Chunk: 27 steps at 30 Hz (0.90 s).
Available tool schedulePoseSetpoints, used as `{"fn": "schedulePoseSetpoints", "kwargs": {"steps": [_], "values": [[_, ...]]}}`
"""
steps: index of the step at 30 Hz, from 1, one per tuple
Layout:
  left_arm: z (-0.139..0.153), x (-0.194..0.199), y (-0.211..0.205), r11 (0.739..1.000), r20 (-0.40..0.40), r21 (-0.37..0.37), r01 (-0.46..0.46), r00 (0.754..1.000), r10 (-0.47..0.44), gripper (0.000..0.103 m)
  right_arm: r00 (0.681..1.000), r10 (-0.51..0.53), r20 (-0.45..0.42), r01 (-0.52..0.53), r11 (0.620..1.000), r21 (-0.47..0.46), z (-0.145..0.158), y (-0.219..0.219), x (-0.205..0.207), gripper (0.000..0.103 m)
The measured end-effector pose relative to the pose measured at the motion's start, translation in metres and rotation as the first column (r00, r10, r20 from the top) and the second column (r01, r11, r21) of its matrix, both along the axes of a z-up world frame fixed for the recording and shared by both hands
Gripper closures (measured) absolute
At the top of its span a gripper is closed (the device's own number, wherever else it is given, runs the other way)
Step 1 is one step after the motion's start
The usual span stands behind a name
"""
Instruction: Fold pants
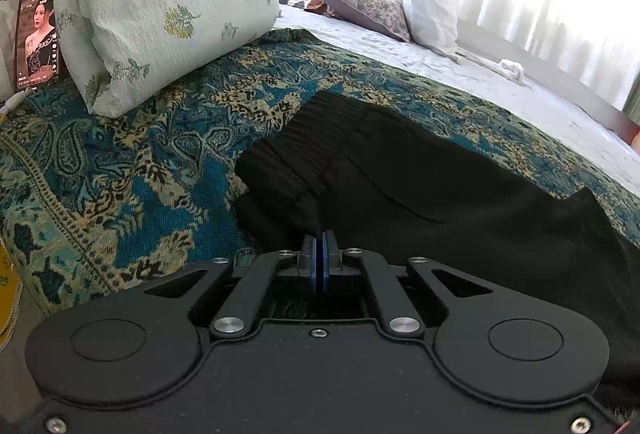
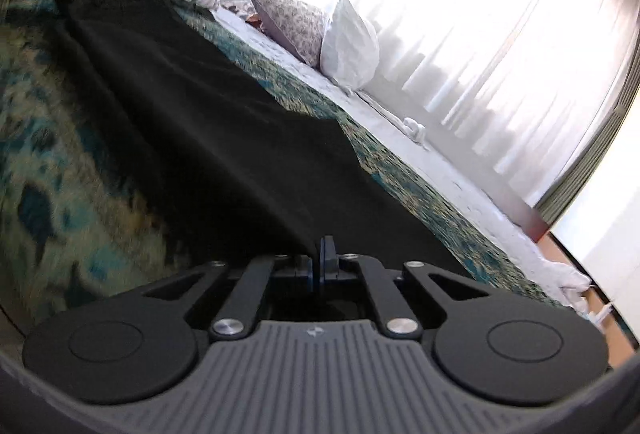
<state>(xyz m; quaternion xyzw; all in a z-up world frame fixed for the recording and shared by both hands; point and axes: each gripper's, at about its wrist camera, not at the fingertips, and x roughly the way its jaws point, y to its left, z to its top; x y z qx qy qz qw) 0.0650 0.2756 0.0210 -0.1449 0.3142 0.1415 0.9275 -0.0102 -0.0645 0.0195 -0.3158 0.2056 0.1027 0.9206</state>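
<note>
Both claws, left claw (image 1: 320,234) and right claw (image 2: 322,240), pinch the black pants (image 1: 420,178) stretched ahead.

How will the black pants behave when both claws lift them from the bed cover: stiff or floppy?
Probably floppy: the black pants lie in soft folds on the patterned bed cover and drape from the pinch of the left claw. The part between the claws will likely sag. The ribbed waistband looks thicker, so it may hold its shape somewhat better. The right claw pinches an edge too.

Window (image 2: 460,14) glare blown out; right view motion-blurred; fisheye edges warped.
</note>
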Motion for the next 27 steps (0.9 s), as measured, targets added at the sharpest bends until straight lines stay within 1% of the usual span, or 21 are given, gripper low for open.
{"fn": "schedulePoseSetpoints", "kwargs": {"steps": [3,5,7,9,10,12,14,15,16,17,18,19,20,21,22,23,25,27], "values": [[-0.001,-0.002,-0.003,1.000,-0.003,0.014,0.007,1.000,-0.007,0.098,0.998,-0.063,-0.011,0.063,0.998,0.024,-0.007,-0.011,-0.005,0.098],[0.000,-0.003,-0.004,1.000,-0.006,0.018,0.007,1.000,-0.007,0.098,0.994,-0.104,0.015,0.104,0.994,0.027,-0.007,-0.015,-0.007,0.098],[0.001,-0.003,-0.003,1.000,-0.009,0.009,0.004,1.000,-0.004,0.098,0.987,-0.157,0.036,0.155,0.987,0.052,-0.003,-0.024,-0.007,0.098],[0.002,-0.003,-0.003,1.000,-0.013,0.004,0.004,1.000,-0.004,0.098,0.977,-0.198,0.083,0.192,0.978,0.077,0.004,-0.031,-0.012,0.098],[0.002,-0.003,-0.004,1.000,-0.015,0.010,0.005,1.000,-0.005,0.098,0.973,-0.207,0.098,0.201,0.977,0.073,0.006,-0.035,-0.015,0.098],[0.001,-0.002,-0.007,1.000,-0.021,0.030,0.009,1.000,-0.008,0.098,0.971,-0.220,0.089,0.216,0.975,0.051,0.004,-0.038,-0.016,0.098],[0.000,0.000,-0.009,0.999,-0.027,0.043,0.007,1.000,-0.006,0.097,0.974,-0.218,0.056,0.216,0.976,0.037,-0.004,-0.042,-0.014,0.095],[0.000,0.000,-0.010,0.998,-0.029,0.056,0.006,1.000,-0.004,0.096,0.975,-0.215,0.049,0.214,0.977,0.021,-0.007,-0.042,-0.012,0.084],[0.001,0.000,-0.012,0.998,-0.028,0.070,0.005,1.000,-0.003,0.096,0.978,-0.203,0.053,0.202,0.979,0.013,-0.009,-0.041,-0.013,0.082],[0.003,-0.001,-0.015,0.996,-0.026,0.086,0.009,1.000,-0.006,0.092,0.979,-0.191,0.072,0.191,0.982,0.003,-0.009,-0.040,-0.015,0.074],[0.006,-0.003,-0.019,0.994,-0.024,0.105,0.020,1.000,-0.017,0.078,0.979,-0.184,0.083,0.185,0.983,-0.005,-0.009,-0.039,-0.015,0.071],[0.010,-0.006,-0.025,0.991,-0.016,0.133,0.033,0.999,-0.031,0.067,0.981,-0.175,0.085,0.177,0.984,-0.006,-0.008,-0.039,-0.015,0.070],[0.015,-0.010,-0.032,0.984,-0.002,0.173,0.037,0.999,-0.038,0.048,0.982,-0.169,0.083,0.170,0.985,-0.001,-0.009,-0.038,-0.015,0.066],[0.021,-0.015,-0.041,0.975,0.019,0.219,0.045,0.999,-0.051,0.043,0.984,-0.162,0.079,0.163,0.987,0.002,-0.008,-0.038,-0.019,0.061],[0.025,-0.020,-0.050,0.965,0.035,0.253,0.066,0.996,-0.077,0.043,0.985,-0.152,0.078,0.152,0.988,0.001,-0.008,-0.037,-0.017,0.059],[0.029,-0.024,-0.058,0.957,0.043,0.276,0.093,0.993,-0.109,0.040,0.988,-0.136,0.079,0.136,0.991,-0.003,-0.007,-0.036,-0.017,0.057],[0.036,-0.030,-0.073,0.946,0.052,0.289,0.144,0.985,-0.166,0.035,0.991,-0.107,0.078,0.108,0.994,-0.014,-0.007,-0.033,-0.015,0.055],[0.040,-0.036,-0.091,0.937,0.064,0.280,0.209,0.970,-0.235,0.030,0.993,-0.092,0.068,0.092,0.996,-0.004,-0.005,-0.032,-0.011,0.053]]}}
